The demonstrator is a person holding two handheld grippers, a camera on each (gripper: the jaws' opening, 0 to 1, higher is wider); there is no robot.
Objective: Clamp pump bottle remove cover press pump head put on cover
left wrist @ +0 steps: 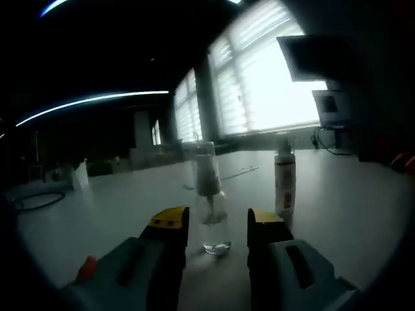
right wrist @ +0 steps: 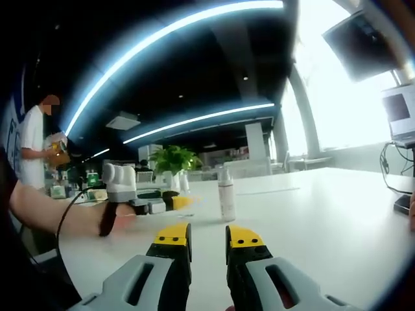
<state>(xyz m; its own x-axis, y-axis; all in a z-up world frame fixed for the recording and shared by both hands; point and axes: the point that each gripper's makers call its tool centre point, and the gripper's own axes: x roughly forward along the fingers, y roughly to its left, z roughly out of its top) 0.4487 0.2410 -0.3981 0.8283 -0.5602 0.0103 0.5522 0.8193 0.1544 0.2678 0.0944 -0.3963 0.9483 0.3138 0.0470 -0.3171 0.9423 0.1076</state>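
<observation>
Big open office, bright blinds along the windows, everything sitting on a long white surface (left wrist: 363, 194). In the left gripper view the left tool (left wrist: 217, 223) is wide open with nothing in it, and a clear cover (left wrist: 209, 201) stands right in the gap at 12 o'clock. The pump bottle (left wrist: 284, 184) is a bit further off at about 1 o'clock. In the right gripper view the right tool (right wrist: 208, 238) is only slightly apart, also empty, bottle (right wrist: 226, 193) at 12 o'clock, the other tool (right wrist: 178, 202) just beside it at 9. I'd say clamping is next: come in low on the body, square to it, squeeze gently so it doesn't tip
</observation>
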